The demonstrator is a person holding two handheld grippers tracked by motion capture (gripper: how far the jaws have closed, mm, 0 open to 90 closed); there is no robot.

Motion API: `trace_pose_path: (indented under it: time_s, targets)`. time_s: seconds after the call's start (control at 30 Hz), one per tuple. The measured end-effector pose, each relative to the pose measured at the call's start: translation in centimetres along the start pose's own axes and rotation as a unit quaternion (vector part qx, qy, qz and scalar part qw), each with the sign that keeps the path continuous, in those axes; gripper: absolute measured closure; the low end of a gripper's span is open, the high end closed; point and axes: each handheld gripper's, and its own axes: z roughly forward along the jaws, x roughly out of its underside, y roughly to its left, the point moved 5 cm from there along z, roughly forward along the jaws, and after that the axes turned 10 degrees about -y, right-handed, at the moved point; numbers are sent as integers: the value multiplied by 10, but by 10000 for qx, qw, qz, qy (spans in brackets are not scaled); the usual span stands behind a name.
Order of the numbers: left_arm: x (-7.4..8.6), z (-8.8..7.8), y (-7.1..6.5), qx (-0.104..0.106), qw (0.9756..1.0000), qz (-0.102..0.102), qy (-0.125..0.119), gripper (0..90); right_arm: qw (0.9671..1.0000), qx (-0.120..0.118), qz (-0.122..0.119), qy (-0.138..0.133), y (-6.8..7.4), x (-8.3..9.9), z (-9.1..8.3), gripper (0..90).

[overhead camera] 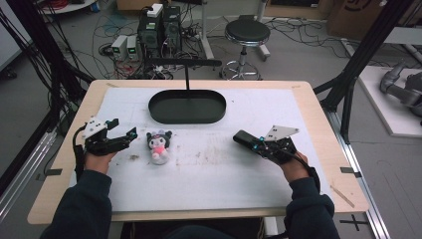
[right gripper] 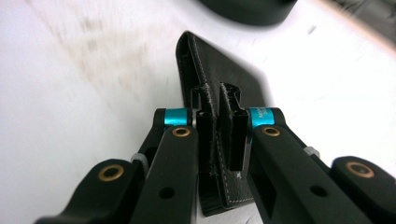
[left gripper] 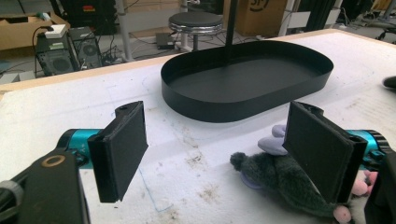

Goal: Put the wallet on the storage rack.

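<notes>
Right claw (overhead camera: 255, 143) sits at about 4 o'clock on the surface (overhead camera: 224, 184), jaws clamped onto a flat black stitched leather case (overhead camera: 244, 138); the right gripper view shows the pads pinching the case's near edge (right gripper: 219, 140), the rest sticking out ahead. The view is blurred, so the hold looks like a thin edge grip, not a deep one.

Left claw (overhead camera: 119, 137) hangs at about 8 o'clock, jaws spread wide, nothing between the pads (left gripper: 123, 149). Plush toy (overhead camera: 159, 144), dark ears, pink body, lies just right of it near centre; in the left gripper view the plush toy (left gripper: 280, 179) lies by the right-hand pad, not gripped.

Black oval tray (overhead camera: 154, 107) sits at 12 o'clock, empty, with a thin black post (overhead camera: 187, 74) standing at its far rim.

Step in hand reads as lifting the case toward the tray. To do it well: keep the squeeze firm, since the case may pivot or droop from an edge pinch; lift clear of the tray wall before going over; steer clear of the post; lower it flat, then let go. Left claw should stay wide and aside from the path.
</notes>
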Motion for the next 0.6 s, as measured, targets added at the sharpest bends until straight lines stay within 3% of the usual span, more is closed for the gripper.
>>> trace_pose_path:
  time_s: [0.13,0.37,0.6]
  targets:
    - [0,0,0,12,10000,20,-11,211,9994,178,126,-261,-1,-15,-14,885]
    - [0,0,-1,-1,10000,19,-21,212,9979,419,354,-332,-10,-16,-20,887]
    - [-1,-2,-2,6,10000,49,-42,213,9903,895,939,-499,-32,-13,-23,887]
